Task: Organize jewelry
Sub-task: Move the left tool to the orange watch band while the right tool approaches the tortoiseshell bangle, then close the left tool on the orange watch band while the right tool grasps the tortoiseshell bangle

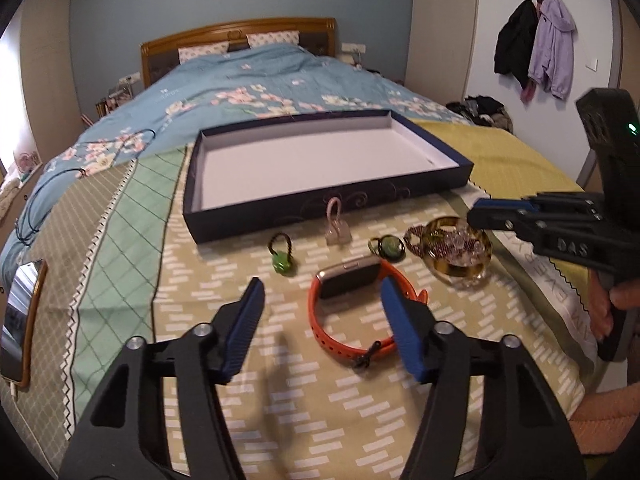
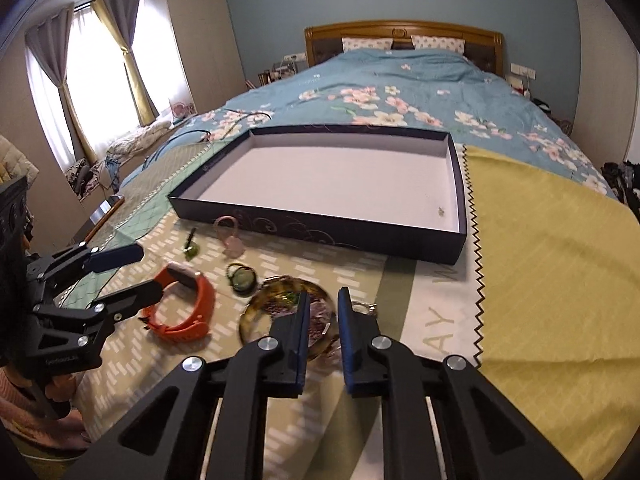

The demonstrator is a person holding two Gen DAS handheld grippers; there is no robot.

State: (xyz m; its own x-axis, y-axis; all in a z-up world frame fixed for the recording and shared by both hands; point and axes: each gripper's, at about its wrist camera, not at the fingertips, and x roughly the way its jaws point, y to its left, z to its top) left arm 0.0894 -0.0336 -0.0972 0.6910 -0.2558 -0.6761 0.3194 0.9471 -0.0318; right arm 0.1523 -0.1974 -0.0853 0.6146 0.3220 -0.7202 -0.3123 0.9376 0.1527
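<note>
On the patterned cloth in front of an empty dark blue box (image 1: 280, 208) (image 2: 320, 228) lie several pieces. An orange watch (image 1: 316, 320) (image 2: 204, 300) lies nearest. My left gripper (image 1: 322, 308) (image 2: 134, 274) stands open over it, the strap partly between its blue pads, which do not press on it. To the right sits an amber bangle (image 1: 452, 268) (image 2: 256, 312) with beaded pieces inside. My right gripper (image 2: 324, 312) (image 1: 476, 216) has its pads nearly together on the bangle's rim. A green pendant on a dark cord (image 1: 282, 262), a pink trinket (image 1: 338, 228) and a round dark green charm (image 1: 390, 246) lie between.
All this rests on a bed with a blue flowered quilt (image 2: 400, 80). A yellow-green cloth (image 2: 540, 260) covers the right side. A phone (image 1: 22, 320) lies at the left edge of the bed, with dark cables (image 1: 80, 172) beyond it. Coats (image 1: 536, 48) hang on the right wall.
</note>
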